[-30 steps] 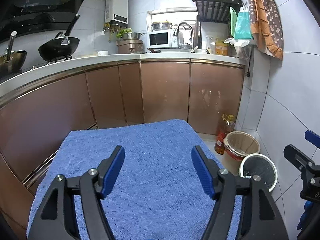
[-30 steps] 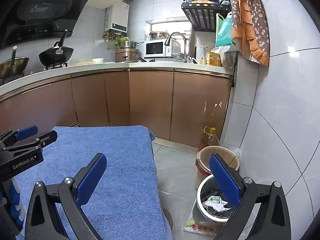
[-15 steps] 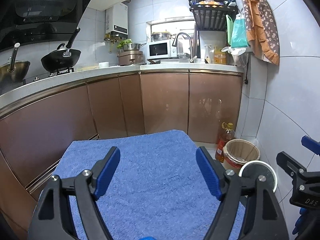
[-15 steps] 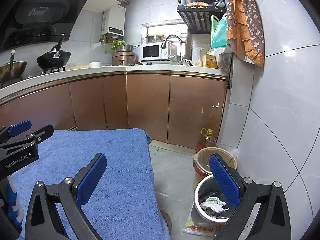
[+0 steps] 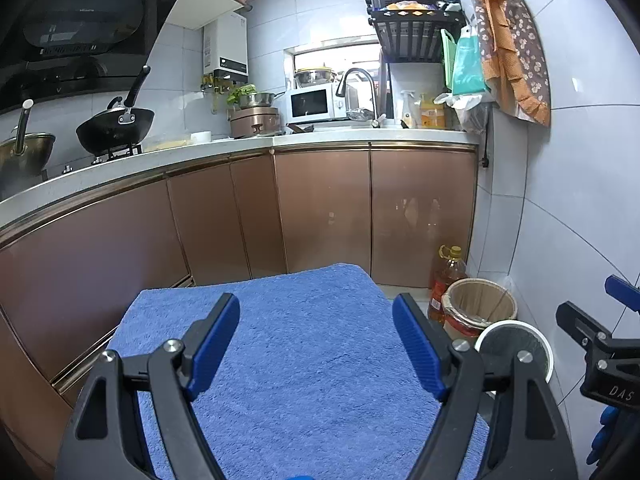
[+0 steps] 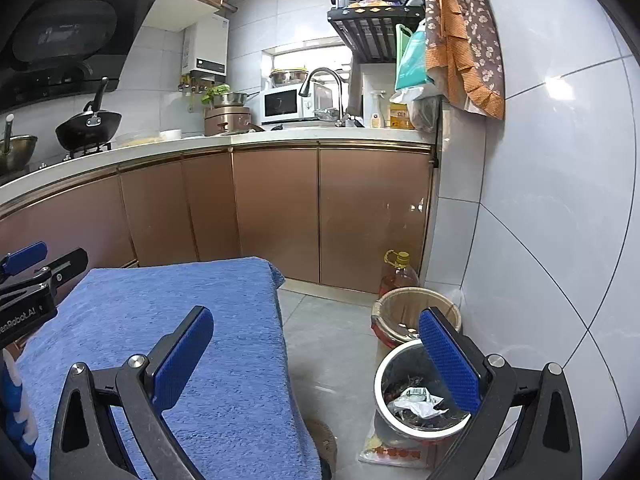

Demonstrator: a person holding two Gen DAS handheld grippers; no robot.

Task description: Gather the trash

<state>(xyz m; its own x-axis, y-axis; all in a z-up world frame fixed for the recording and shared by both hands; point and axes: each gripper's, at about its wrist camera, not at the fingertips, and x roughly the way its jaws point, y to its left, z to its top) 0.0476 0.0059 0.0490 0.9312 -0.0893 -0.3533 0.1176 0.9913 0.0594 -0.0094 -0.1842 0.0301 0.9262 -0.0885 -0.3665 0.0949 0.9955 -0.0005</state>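
My left gripper (image 5: 316, 304) is open above a blue towel (image 5: 312, 360) that covers a low table, with nothing between its fingers. My right gripper (image 6: 316, 316) is open too and holds nothing; its left finger hangs over the towel (image 6: 160, 300), its right finger over a round metal trash bin (image 6: 380, 376) on the floor. Crumpled paper trash (image 6: 414, 400) lies inside that bin. In the left wrist view the same bin (image 5: 516, 340) shows at the right, beyond the towel's edge. No loose trash shows on the towel.
A tan lined basket (image 6: 400, 304) and an oil bottle (image 6: 398, 272) stand behind the bin against the white tiled wall. Brown cabinets (image 5: 320, 208) under a counter with a wok (image 5: 116, 128), microwave and sink ring the far side. Grey floor (image 6: 328, 340) lies between table and bins.
The left gripper's jaws have spread a little wider and its view has lifted, so the towel sits lower in the picture. The right gripper's view has barely shifted.
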